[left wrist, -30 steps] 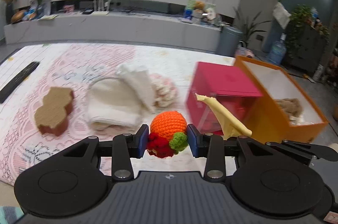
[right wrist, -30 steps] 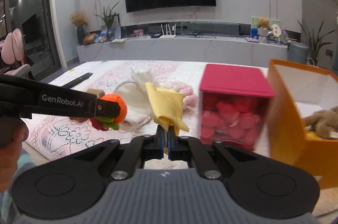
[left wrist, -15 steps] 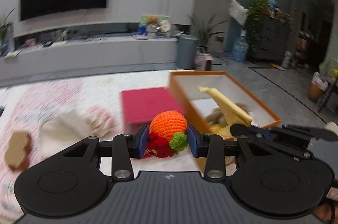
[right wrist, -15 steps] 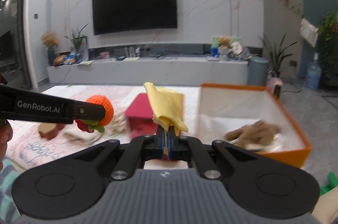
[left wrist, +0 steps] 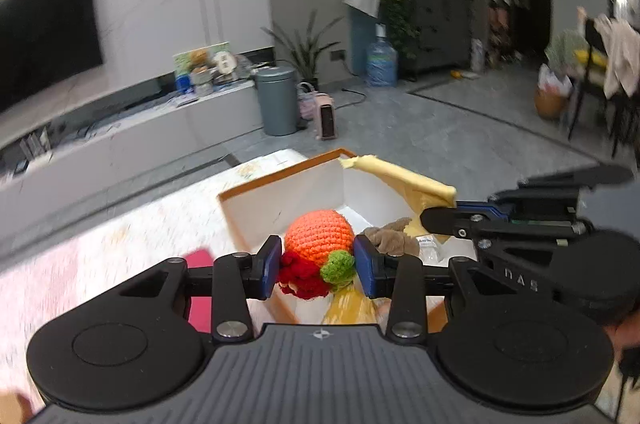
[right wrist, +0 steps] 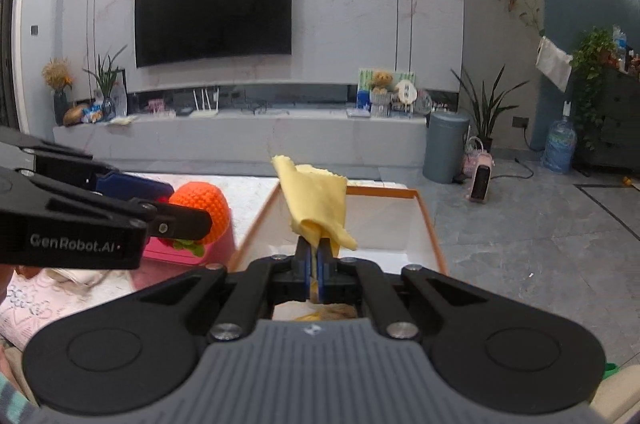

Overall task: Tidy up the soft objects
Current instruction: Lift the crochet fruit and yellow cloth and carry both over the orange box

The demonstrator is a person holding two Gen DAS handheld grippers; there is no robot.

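My left gripper (left wrist: 315,264) is shut on an orange crocheted ball with red and green bits (left wrist: 319,239) and holds it over the near-left corner of the open orange box (left wrist: 280,179). My right gripper (right wrist: 316,264) is shut on a folded yellow cloth (right wrist: 316,199) and holds it above the same box (right wrist: 424,220). A brown plush toy (left wrist: 390,238) lies inside the box. The right gripper with the cloth (left wrist: 400,179) shows at the right of the left wrist view. The left gripper with the ball (right wrist: 204,207) shows at the left of the right wrist view.
A pink-lidded box (right wrist: 188,252) stands left of the orange box on the lace-covered table (right wrist: 28,300). Beyond the table are a TV bench (right wrist: 240,135), a grey bin (right wrist: 446,145) and open floor to the right.
Both grippers have swung right with their loads, from over the table's soft items to over the orange box. The pink box is now at the left edge.
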